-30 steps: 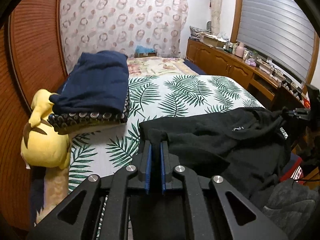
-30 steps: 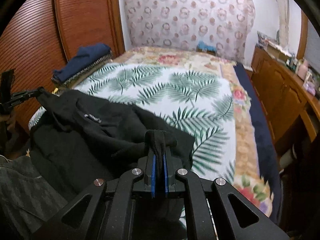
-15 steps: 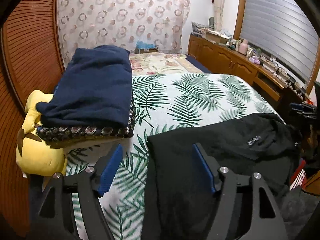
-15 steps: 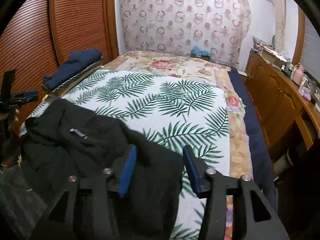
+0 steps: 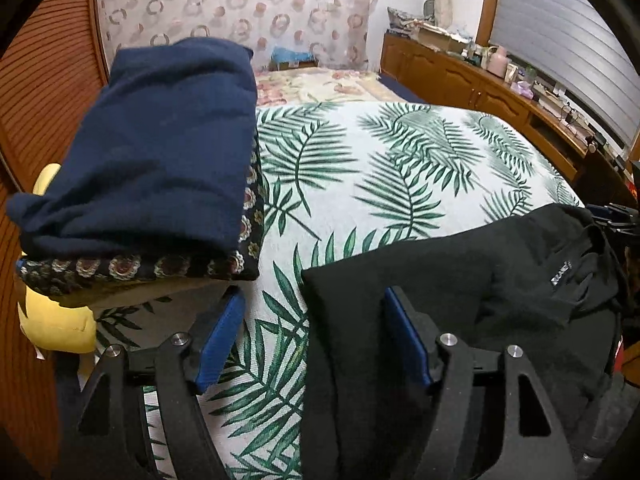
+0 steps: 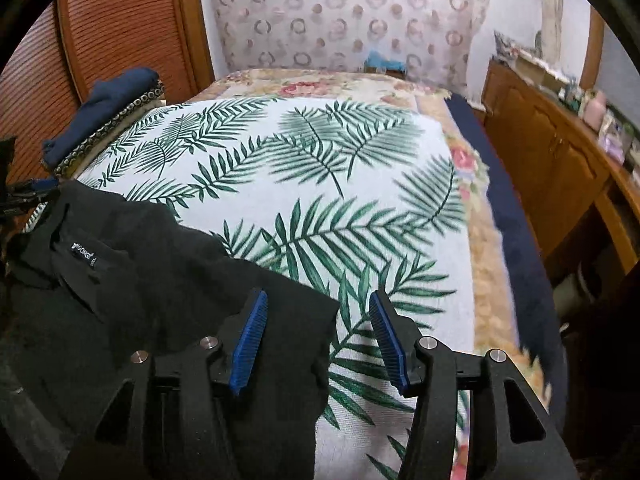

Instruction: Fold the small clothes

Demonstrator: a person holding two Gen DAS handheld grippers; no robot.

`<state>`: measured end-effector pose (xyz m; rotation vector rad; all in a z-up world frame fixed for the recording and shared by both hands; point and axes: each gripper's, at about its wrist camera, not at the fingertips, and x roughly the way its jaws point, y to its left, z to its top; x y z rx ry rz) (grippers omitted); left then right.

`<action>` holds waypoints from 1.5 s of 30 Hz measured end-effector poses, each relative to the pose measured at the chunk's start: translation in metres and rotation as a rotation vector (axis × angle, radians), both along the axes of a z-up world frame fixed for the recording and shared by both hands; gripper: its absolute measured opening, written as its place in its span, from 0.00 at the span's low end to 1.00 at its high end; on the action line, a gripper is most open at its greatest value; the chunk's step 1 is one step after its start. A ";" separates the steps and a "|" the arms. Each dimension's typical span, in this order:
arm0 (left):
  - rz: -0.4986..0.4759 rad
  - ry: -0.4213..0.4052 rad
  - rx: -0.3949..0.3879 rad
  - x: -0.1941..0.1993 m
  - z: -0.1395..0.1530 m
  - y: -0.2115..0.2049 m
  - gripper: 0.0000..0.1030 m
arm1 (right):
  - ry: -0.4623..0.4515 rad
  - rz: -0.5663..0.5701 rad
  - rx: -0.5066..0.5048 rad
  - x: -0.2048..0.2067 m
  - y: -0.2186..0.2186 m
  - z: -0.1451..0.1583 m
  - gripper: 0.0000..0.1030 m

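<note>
While the left hand-held gripper (image 5: pixel 312 344) stands released and the right hand-held gripper (image 6: pixel 316 344) is opening, neither pressing cloth, the black garment (image 5: pixel 460 280) lies on the bed's leaf-print cover (image 5: pixel 380 168); beyond, navy folded clothes (image 5: pixel 160 152).

Both cams are wrist fisheyes, pitched down along their own fingers, close over the near edge of the bed (image 5: pixel 400 168). Left view: navy folded stack (image 5: pixel 152 152) fills upper left, black garment (image 5: pixel 460 288) lower right. Right view: same black garment (image 6: pixel 160 280) lower left, navy stack (image 6: pixel 116 96) small at upper left. Shared: palm-leaf cover, patterned curtain (image 6: pixel 340 16) top centre, wooden cabinets (image 6: pixel 552 148) on right.
</note>
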<state>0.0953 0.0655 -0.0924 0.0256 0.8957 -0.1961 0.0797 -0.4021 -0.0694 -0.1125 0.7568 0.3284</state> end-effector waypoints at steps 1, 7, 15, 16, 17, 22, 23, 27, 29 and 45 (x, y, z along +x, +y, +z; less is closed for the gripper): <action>-0.002 0.009 -0.002 0.001 -0.002 0.000 0.70 | 0.003 -0.002 0.014 0.000 -0.002 -0.001 0.53; -0.027 0.034 0.000 0.006 -0.008 -0.002 0.70 | 0.024 0.014 0.042 0.001 -0.006 -0.003 0.60; -0.050 0.038 0.005 0.007 -0.009 -0.004 0.70 | 0.044 0.056 0.052 0.000 -0.002 -0.006 0.62; -0.055 0.038 0.002 0.008 -0.009 -0.005 0.67 | 0.048 0.069 0.059 -0.001 -0.001 -0.006 0.62; -0.065 0.036 -0.002 0.007 -0.009 -0.005 0.63 | 0.051 0.083 0.060 -0.002 0.001 -0.006 0.62; -0.123 0.044 -0.035 0.001 -0.006 -0.014 0.23 | 0.038 0.133 0.034 -0.006 0.013 -0.006 0.33; -0.127 0.047 -0.050 -0.001 -0.005 -0.015 0.13 | 0.043 0.148 0.043 -0.008 0.015 -0.005 0.17; -0.134 0.017 -0.084 -0.018 0.013 -0.016 0.09 | 0.009 0.151 0.039 -0.022 0.019 0.007 0.11; -0.127 -0.045 -0.100 -0.034 0.036 -0.013 0.09 | -0.050 0.157 0.077 -0.037 0.014 0.028 0.11; -0.115 -0.530 -0.136 -0.123 0.224 0.001 0.09 | -0.482 0.198 0.123 -0.136 0.006 0.185 0.10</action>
